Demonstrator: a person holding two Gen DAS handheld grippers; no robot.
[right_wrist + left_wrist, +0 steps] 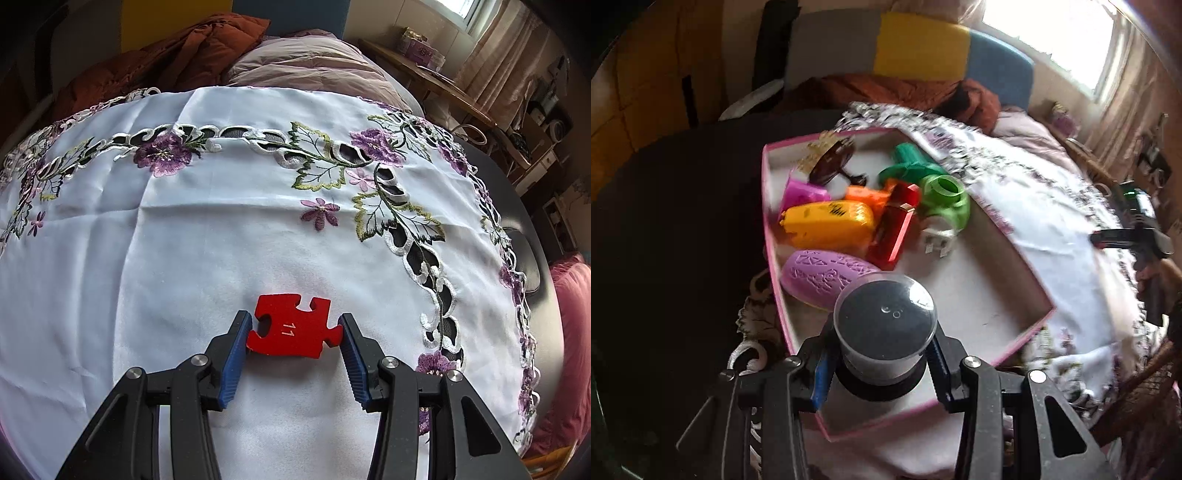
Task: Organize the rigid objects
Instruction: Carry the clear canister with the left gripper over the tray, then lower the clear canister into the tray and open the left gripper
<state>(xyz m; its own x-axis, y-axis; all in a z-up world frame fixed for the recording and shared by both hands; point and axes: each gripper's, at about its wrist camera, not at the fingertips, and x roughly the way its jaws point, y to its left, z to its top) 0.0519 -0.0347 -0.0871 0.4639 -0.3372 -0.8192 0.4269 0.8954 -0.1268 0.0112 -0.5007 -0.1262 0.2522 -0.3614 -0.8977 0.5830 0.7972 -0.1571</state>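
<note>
My left gripper (881, 363) is shut on a small clear jar with a black lid (884, 325), held over the near end of a pink-rimmed box (1039, 314). Inside the box lie a lilac embossed oval (823, 275), a yellow case (827, 221), a red block (895, 225), an orange piece (866, 195), a magenta piece (803, 194), green rings (943, 197), a white plug (938, 236) and a dark brown piece (831, 162). My right gripper (295, 332) is shut on a red puzzle piece (291, 330) marked 11, which lies on the white cloth.
A white embroidered tablecloth (184, 240) with purple flowers covers the table. Beyond it lie a rust-coloured quilt (177, 55) and a pale pillow (314, 62). My right gripper's black body (1130, 236) shows at the right edge of the left wrist view. A wooden side table (424, 74) stands far right.
</note>
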